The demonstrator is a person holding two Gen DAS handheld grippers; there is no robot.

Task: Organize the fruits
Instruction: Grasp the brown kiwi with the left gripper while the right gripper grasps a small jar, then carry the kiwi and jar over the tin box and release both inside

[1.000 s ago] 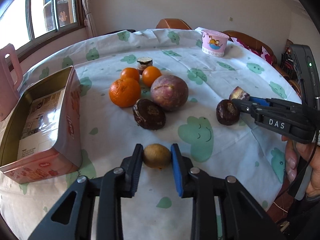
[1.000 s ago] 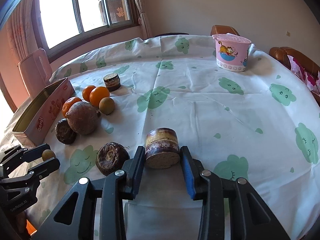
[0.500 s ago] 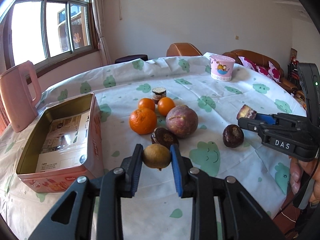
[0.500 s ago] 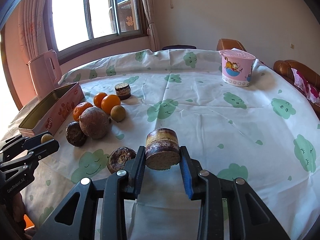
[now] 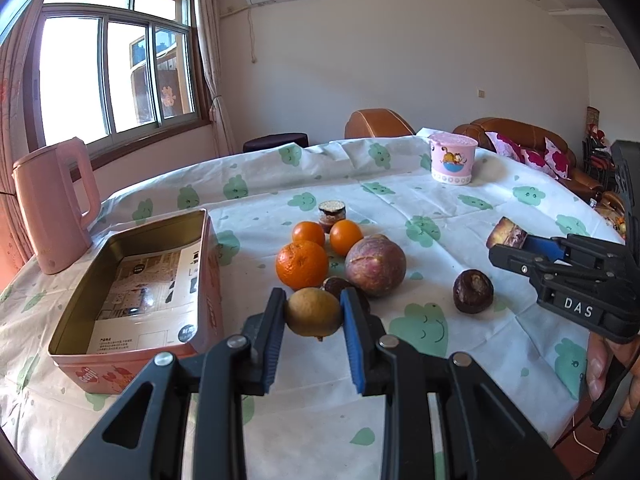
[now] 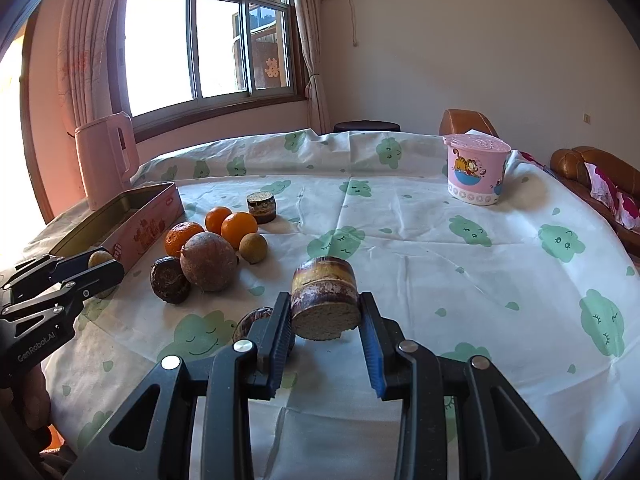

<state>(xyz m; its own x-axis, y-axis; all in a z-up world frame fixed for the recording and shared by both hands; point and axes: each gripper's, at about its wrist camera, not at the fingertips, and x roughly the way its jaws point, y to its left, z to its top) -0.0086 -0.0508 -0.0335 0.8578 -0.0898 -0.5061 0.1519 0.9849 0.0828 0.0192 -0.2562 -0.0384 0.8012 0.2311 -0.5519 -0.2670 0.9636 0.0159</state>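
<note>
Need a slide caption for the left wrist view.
Left gripper holds a small brown fruit above the table, beside the open pink tin.

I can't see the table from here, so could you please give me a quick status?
Left gripper shut on small yellow-brown round fruit. Right gripper shut on brown cylindrical chunk. Open pink tin unobstructed.

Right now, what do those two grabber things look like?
Each hand-held gripper is black, built of open triangle-shaped bars joined by round silver bolts, with two flat fingers lined with ribbed blue pads. The left hand-held gripper has "GenRobot.AI" printed on its side. The right hand-held gripper has a white "DAS" label. A thin cable hangs beneath the right one.
</note>
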